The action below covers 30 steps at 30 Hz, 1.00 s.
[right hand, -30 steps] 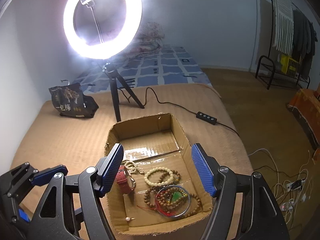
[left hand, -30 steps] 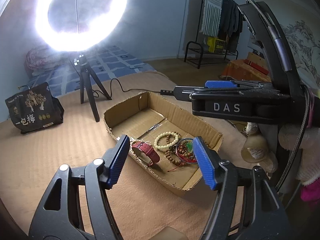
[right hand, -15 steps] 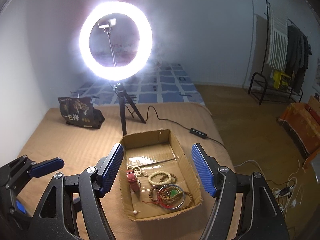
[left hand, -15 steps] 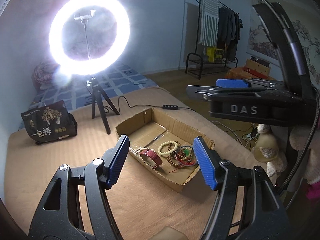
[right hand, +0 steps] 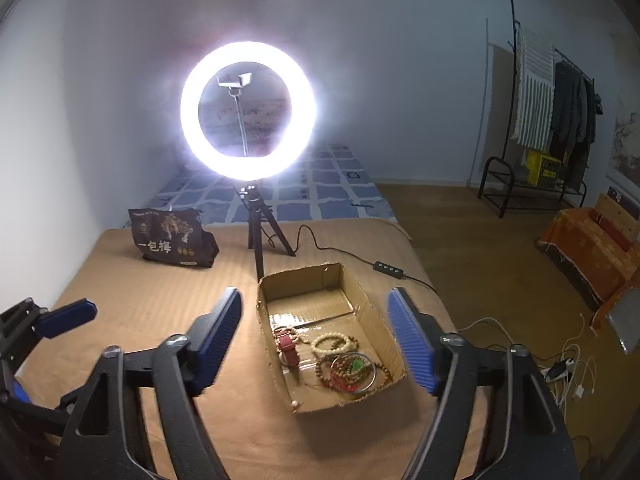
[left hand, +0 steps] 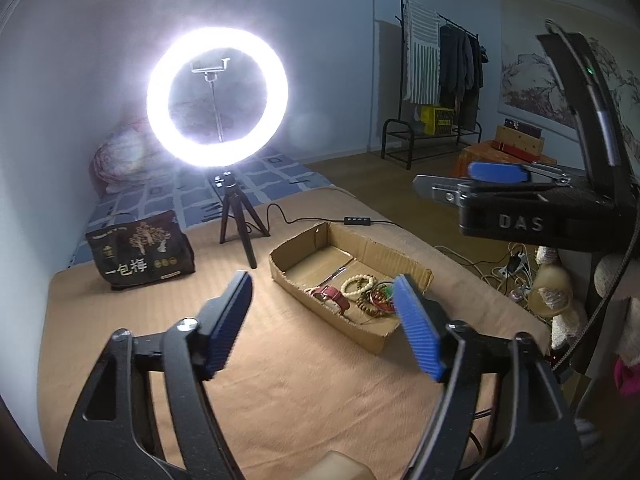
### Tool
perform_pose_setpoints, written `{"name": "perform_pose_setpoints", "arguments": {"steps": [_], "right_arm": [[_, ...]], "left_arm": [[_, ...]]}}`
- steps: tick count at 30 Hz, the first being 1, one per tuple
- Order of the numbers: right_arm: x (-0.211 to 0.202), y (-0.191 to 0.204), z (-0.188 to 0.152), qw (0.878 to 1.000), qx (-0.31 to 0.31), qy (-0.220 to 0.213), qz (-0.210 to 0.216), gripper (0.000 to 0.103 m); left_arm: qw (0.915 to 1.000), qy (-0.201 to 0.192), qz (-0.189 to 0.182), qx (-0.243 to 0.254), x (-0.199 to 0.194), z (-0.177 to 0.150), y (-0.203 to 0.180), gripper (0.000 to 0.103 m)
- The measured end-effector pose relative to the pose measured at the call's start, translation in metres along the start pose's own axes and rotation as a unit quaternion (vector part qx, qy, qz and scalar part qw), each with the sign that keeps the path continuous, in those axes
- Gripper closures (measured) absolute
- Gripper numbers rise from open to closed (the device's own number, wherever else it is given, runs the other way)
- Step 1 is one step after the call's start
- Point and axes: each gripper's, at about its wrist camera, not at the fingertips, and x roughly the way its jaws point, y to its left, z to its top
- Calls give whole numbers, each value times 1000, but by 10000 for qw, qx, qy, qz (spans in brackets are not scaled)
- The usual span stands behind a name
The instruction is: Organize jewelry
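Tan bedspread [right hand: 140, 312], ribbed, serves as my work surface. Item: cardboard tray [right hand: 362, 300], shallow, open-topped, beside the ring light [right hand: 248, 110] tripod. Contents, at the tray's near end: red-strap watch [right hand: 289, 350], cream bead bracelet [right hand: 334, 343], brown bead strands [right hand: 352, 372] tangled with a metal bangle. Item: dark snack bag [right hand: 174, 240], far left. My left gripper [left hand: 322, 324] and right gripper [right hand: 314, 342] both hang above the bed, jaws opening, nothing between them, well apart from the tray.
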Motion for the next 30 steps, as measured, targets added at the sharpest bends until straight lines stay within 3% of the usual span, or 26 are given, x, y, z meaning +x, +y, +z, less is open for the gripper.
{"name": "perform_pose_setpoints", "arguments": {"steps": [10, 14, 21, 30], "right_arm": [[-31, 18, -29, 9996, 17, -264, -44, 22], [-32, 23, -38, 9994, -43, -322, -98, 22], [-34, 24, -43, 9992, -151, -358, -135, 22], [-30, 12, -51, 9993, 22, -281, -262, 21]], "left_arm": [[10000, 1, 35, -38, -32, -18, 8, 23], [10000, -60, 80, -4, -37, -23, 5, 10], [9994, 38, 227, 265, -33, -33, -8, 5], [9994, 77, 294, 181, -36, -36, -12, 1]]}}
